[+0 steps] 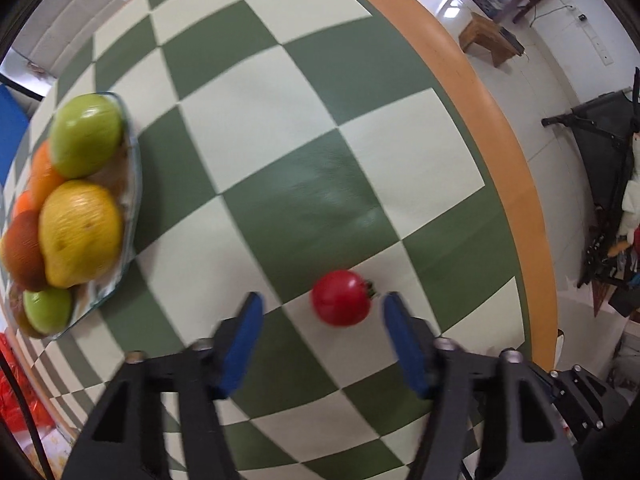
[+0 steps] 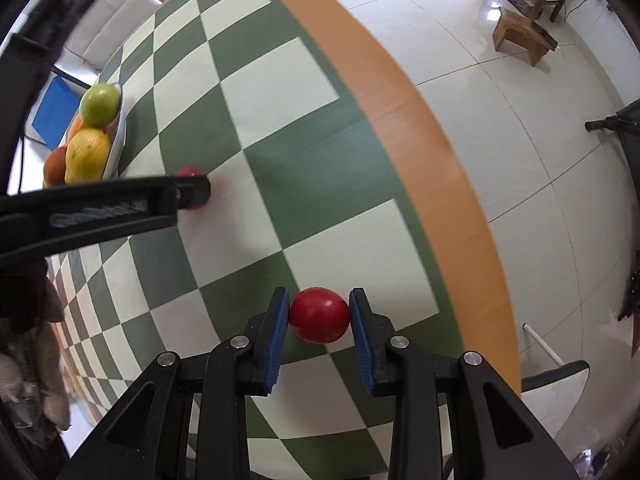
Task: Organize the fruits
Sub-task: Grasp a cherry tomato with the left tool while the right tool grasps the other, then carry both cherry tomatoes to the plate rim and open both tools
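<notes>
Right gripper (image 2: 319, 316) clamps a red fruit (image 2: 319, 314) on the checkered table (image 2: 280, 80); left gripper (image 1: 322, 312), spread wide, straddles a pomegranate (image 1: 341, 298) (untouched). Next: close, carry toward glass bowl (image 1: 132, 184) at ten o'clock.

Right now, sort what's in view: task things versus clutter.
Job: red fruit between open left jaws; red fruit gripped by right jaws; glass dish of fruit.
Lying about: wooden stool, blue pad.
</notes>
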### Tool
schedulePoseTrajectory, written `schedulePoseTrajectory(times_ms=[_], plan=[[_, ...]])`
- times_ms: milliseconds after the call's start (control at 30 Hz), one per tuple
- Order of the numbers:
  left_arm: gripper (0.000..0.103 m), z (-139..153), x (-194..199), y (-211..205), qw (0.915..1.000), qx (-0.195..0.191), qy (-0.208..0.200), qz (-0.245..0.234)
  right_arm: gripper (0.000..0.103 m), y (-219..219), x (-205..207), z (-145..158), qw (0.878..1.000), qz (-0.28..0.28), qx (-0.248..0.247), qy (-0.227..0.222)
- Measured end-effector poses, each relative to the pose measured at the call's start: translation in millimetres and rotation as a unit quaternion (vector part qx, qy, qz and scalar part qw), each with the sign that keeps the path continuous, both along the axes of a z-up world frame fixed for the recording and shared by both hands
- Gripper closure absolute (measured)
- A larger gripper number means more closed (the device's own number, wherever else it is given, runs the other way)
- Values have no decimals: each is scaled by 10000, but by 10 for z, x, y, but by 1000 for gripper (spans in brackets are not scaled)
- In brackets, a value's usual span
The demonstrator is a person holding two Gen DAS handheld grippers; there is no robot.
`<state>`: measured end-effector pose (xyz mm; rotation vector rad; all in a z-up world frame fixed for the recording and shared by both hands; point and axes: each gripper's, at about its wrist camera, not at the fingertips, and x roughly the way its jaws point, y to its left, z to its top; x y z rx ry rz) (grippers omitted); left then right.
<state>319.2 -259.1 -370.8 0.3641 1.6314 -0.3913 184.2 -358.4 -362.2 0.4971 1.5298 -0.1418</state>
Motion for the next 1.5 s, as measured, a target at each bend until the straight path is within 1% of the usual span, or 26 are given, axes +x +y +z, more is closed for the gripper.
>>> schedulePoseTrajectory(times_ms=[67, 167, 233, 400, 500, 600, 733, 800, 833, 867, 933, 1033, 1100, 1133, 1267, 1300, 1367, 1500], plan=[[72, -33, -7, -44, 10000, -57, 44, -40, 69, -7, 9, 10, 10000, -4, -25, 13], [74, -14, -15, -63, 9999, -122, -20, -47, 69, -56, 65, 23, 10000, 18, -60, 21], [74, 24, -2, -28, 9997, -221, -22, 34, 69, -118, 79, 59, 10000, 32, -70, 1], [74, 235, 9, 307, 9979, -478, -76, 426, 69, -77, 146, 231, 9998, 90, -10, -164], [74, 456, 27, 702, 9938, -700, -119, 854, 69, 51, 258, 366, 9992, 201, 158, -312], [74, 700, 59, 1186, 9873, -849, -240, 1321, 69, 271, 439, 508, 9973, 396, 374, -498], [74, 984, 102, 1897, 9738, -973, -452, 2004, 70, 648, 757, 728, 9915, 703, 736, -807], [74, 1079, 112, 2228, 9646, -1053, -546, 2356, 70, 810, 915, 779, 9885, 802, 912, -896], [74, 1112, 128, 2380, 9594, -1097, -560, 2537, 70, 909, 1021, 785, 9865, 821, 1077, -924], [74, 1105, 155, 2487, 9528, -1151, -570, 2751, 70, 989, 1089, 775, 9852, 835, 1174, -926], [74, 1074, 199, 2673, 9424, -1223, -564, 3062, 70, 1133, 1237, 734, 9830, 854, 1345, -911], [74, 1027, 245, 2938, 9216, -1450, -411, 3577, 70, 1323, 1409, 606, 9787, 746, 1731, -810], [74, 935, 263, 3053, 9017, -1755, -180, 3948, 70, 1414, 1482, 496, 9752, 627, 1991, -739], [74, 911, 270, 3107, 8941, -1872, -69, 4069, 70, 1455, 1524, 447, 9733, 561, 2108, -710], [74, 598, 296, 3079, 8513, -2469, 608, 4590, 70, 1489, 1610, 293, 9674, 342, 2431, -627], [74, 521, 298, 3060, 8414, -2567, 759, 4695, 70, 1491, 1626, 248, 9653, 277, 2523, -606], [74, 338, 307, 3042, 8169, -2772, 1052, 4947, 70, 1508, 1662, 152, 9611, 170, 2708, -523], [74, 56, 319, 3018, 7739, -3075, 1488, 5334, 69, 1522, 1711, 20, 9581, 24, 2823, -478]])
